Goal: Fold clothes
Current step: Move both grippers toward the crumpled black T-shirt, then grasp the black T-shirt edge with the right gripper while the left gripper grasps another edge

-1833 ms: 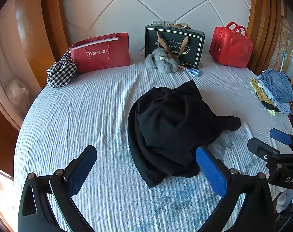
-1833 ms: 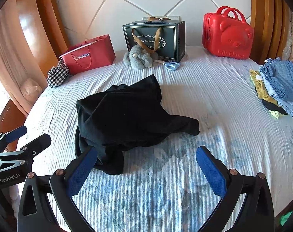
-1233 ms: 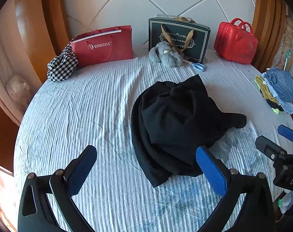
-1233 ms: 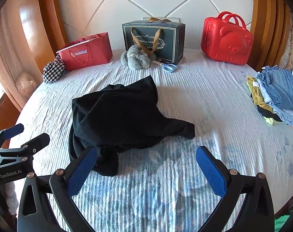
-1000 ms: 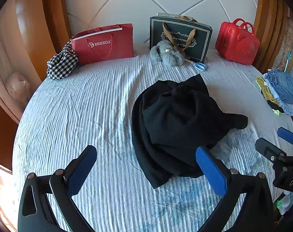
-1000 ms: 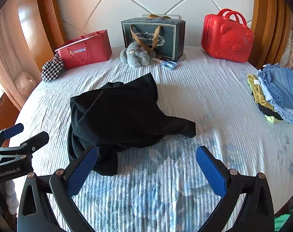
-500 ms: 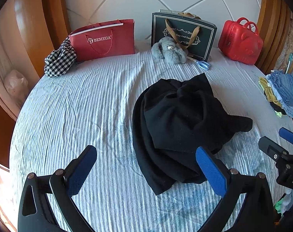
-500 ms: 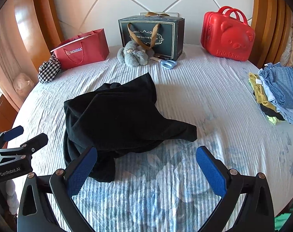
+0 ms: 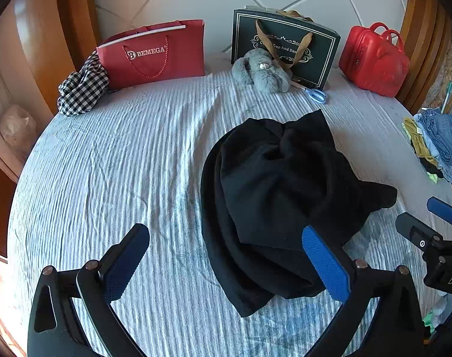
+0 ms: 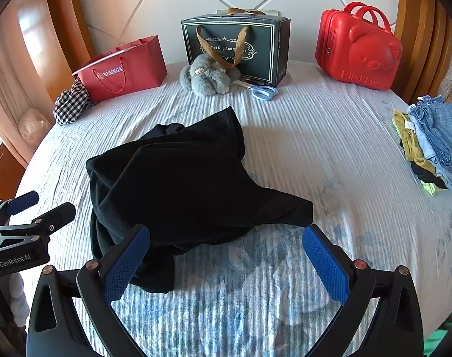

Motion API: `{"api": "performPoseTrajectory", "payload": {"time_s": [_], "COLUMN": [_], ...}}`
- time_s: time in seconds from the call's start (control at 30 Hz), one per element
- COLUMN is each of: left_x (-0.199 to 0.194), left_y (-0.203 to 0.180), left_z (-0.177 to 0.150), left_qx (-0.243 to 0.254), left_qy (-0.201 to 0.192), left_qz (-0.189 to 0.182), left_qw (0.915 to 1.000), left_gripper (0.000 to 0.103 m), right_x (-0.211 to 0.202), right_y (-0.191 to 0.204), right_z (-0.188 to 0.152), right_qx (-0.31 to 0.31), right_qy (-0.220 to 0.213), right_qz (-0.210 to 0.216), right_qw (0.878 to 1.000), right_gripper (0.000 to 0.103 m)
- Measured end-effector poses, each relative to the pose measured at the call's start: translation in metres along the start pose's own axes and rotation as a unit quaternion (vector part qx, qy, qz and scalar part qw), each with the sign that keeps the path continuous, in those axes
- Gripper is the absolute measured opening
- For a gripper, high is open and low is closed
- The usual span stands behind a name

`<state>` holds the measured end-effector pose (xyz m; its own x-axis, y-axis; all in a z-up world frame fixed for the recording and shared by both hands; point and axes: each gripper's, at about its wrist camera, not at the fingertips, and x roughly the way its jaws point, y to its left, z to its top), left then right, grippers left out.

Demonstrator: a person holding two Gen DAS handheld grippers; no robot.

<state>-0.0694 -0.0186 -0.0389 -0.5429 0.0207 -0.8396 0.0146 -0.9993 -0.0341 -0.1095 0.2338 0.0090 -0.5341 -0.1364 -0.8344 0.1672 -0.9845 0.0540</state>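
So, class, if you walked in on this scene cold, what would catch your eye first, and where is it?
First the black garment, a crumpled heap in the middle of the striped bedspread, just ahead of both open grippers. Next the red bear-faced case at the headboard on the right, beside the dark gift bag with a grey plush toy in front. A stack of folded clothes sits at the bed's right edge.
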Motion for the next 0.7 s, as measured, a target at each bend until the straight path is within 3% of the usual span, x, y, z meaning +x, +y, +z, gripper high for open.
{"api": "performPoseTrajectory", "payload": {"time_s": [0.33, 0.37, 0.4, 0.47, 0.5, 0.63, 0.7], "left_x": [0.032, 0.036, 0.041, 0.051, 0.057, 0.079, 0.087], "left_y": [-0.001, -0.001, -0.001, -0.001, -0.001, -0.003, -0.005], "left_z": [0.004, 0.005, 0.007, 0.009, 0.01, 0.013, 0.013], "left_qx": [0.011, 0.01, 0.011, 0.014, 0.016, 0.011, 0.007], "left_qy": [0.01, 0.01, 0.011, 0.017, 0.021, 0.055, 0.067], "left_qz": [-0.014, -0.014, -0.014, -0.016, -0.02, -0.058, -0.067], "left_qw": [0.9998, 0.9998, 0.9998, 0.9996, 0.9995, 0.9967, 0.9955], "left_gripper": [0.1, 0.099, 0.098, 0.095, 0.09, 0.047, 0.038], "right_x": [0.028, 0.033, 0.037, 0.046, 0.051, 0.071, 0.084], "right_y": [-0.016, -0.017, -0.017, -0.018, -0.019, -0.016, -0.011], "right_z": [0.01, 0.012, 0.013, 0.016, 0.017, 0.022, 0.021], "right_qx": [0.02, 0.021, 0.022, 0.024, 0.025, 0.022, 0.014], "right_qy": [0.026, 0.032, 0.037, 0.047, 0.052, 0.07, 0.085], "right_qz": [0.024, 0.028, 0.032, 0.04, 0.043, 0.066, 0.074], "right_qw": [0.999, 0.999, 0.999, 0.998, 0.997, 0.995, 0.994], "right_gripper": [0.1, 0.091, 0.076, 0.065, 0.065, 0.066, 0.067]}}
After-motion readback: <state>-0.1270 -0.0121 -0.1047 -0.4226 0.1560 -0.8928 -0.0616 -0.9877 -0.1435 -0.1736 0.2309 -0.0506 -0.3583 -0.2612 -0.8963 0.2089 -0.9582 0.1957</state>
